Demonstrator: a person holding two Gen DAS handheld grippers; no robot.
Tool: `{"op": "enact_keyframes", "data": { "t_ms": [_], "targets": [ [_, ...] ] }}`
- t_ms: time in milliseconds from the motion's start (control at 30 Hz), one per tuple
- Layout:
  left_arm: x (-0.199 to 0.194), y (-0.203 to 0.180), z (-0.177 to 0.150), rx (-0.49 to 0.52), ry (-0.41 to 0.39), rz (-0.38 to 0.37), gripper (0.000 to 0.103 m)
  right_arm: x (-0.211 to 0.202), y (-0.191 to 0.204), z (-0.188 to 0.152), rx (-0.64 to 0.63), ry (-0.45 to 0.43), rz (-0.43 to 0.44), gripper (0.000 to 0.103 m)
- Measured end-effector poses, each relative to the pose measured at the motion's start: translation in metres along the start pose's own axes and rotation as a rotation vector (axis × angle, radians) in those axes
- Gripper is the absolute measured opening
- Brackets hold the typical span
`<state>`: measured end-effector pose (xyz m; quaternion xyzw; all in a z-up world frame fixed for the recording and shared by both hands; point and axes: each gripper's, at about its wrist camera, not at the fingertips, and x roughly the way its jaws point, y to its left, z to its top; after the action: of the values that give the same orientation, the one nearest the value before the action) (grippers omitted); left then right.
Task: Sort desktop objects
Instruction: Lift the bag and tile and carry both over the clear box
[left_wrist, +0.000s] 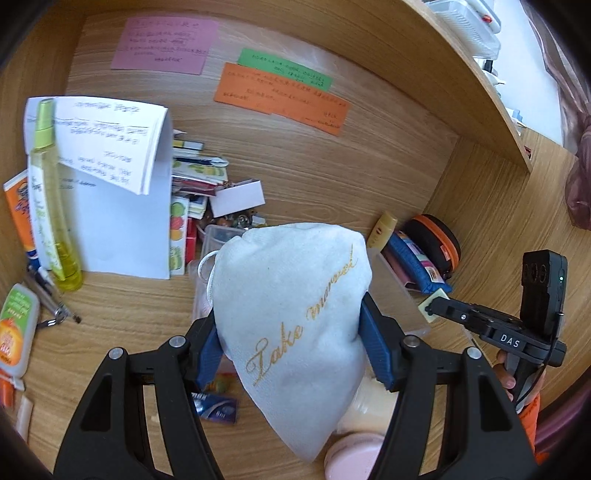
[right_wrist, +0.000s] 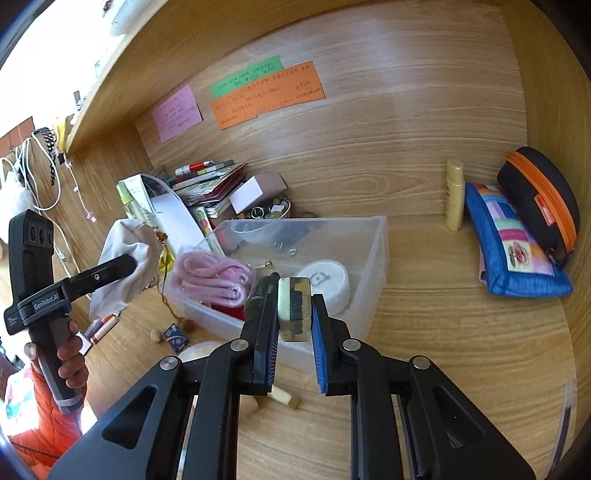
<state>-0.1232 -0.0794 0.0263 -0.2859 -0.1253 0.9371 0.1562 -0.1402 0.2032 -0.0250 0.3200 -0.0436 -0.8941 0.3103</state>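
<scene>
My left gripper (left_wrist: 291, 332) is shut on a white drawstring pouch (left_wrist: 295, 295) with gold embroidered lettering and holds it above the desk. In the right wrist view the same pouch (right_wrist: 122, 240) hangs at the left, gripped by the hand-held tool. My right gripper (right_wrist: 295, 297) is shut on a small pale translucent block (right_wrist: 294, 314), raised just in front of a clear plastic box (right_wrist: 373, 254). That box contains a pink cord (right_wrist: 214, 282) and a white round tin (right_wrist: 327, 278). The left wrist view shows the right gripper (left_wrist: 432, 307) at the right with the block (left_wrist: 439, 300) at its tip.
A blue patchwork pouch (right_wrist: 513, 251), a black-and-orange case (right_wrist: 539, 206) and a yellow tube (right_wrist: 454, 195) stand at the right wall. Booklets (right_wrist: 210, 181), white papers (left_wrist: 110, 177), a yellow spray bottle (left_wrist: 48, 195) and pens crowd the left. Coloured notes (left_wrist: 280, 92) hang on the back panel.
</scene>
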Motion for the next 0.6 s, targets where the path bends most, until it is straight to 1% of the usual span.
{"op": "enact_keyframes", "data": {
  "t_ms": [167,333,433,600],
  "targets": [
    [0.016,-0.003,0.011,0.002,0.015,-0.012,0.065,0.014,0.002,0.012,-0.021,0.015,0.003,0.015],
    [0.042,-0.009,0.019,0.012,0.049,-0.014,0.065,0.036,-0.003,0.021,-0.008,0.059,0.010,0.015],
    [0.058,-0.013,0.022,0.028,0.075,-0.011,0.065,0.044,-0.001,0.027,-0.031,0.076,-0.004,0.015],
    [0.082,-0.014,0.027,0.016,0.118,-0.018,0.065,0.055,0.007,0.042,-0.082,0.087,-0.027,0.015]
  ]
}}
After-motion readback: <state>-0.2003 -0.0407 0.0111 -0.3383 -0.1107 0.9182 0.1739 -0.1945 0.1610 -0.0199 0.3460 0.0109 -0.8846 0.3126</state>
